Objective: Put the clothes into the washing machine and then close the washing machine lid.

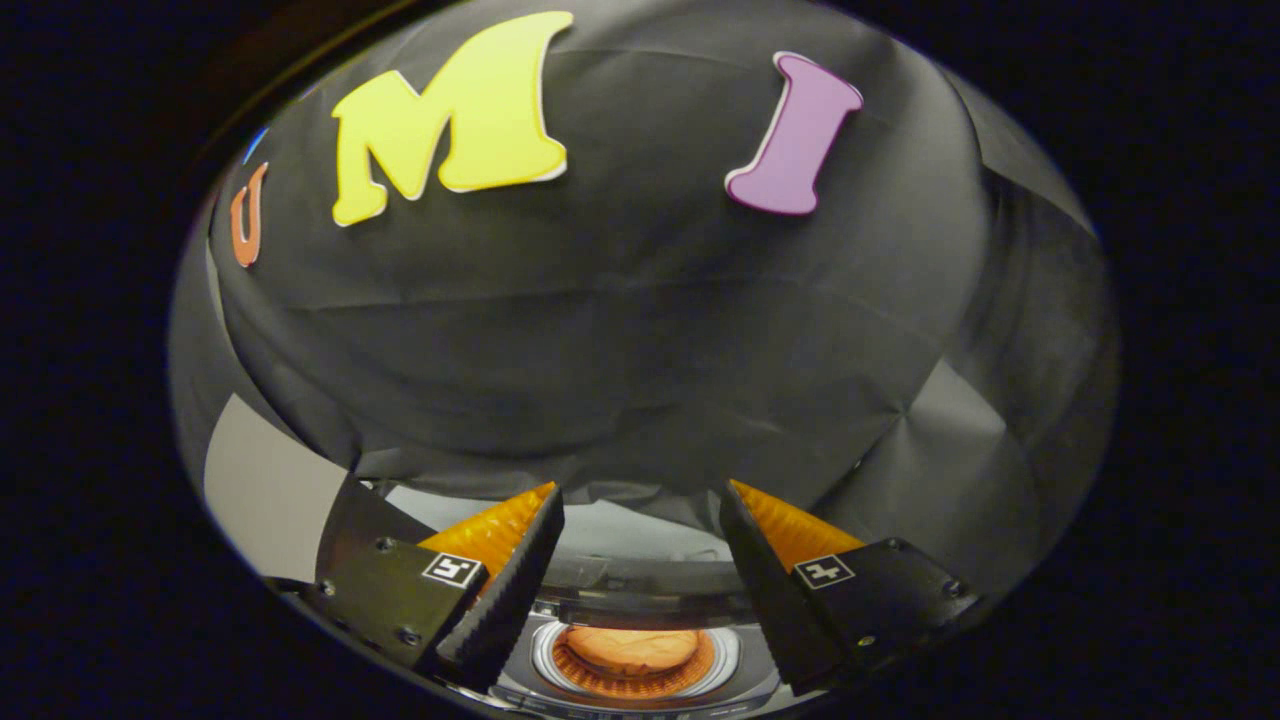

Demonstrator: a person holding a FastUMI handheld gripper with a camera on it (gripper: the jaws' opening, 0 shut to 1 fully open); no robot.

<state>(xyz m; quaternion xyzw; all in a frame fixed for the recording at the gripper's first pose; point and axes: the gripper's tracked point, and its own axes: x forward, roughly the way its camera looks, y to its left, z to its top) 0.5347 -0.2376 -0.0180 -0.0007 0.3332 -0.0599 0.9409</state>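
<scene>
My gripper (640, 505) is open, with a wide gap and nothing between its fingers. It hangs above the washing machine (640, 585), whose top shows low between the fingers. The round drum opening (632, 662) lies below and between them. Inside the drum rests a bundle of orange-tan clothes (630, 648). The part of the top behind the opening is pale and partly hidden by the fingers; the lid cannot be made out clearly.
The black cloth wall (620, 330) of the booth rises close behind the machine. A pale panel (265, 495) stands to the left of the fingers.
</scene>
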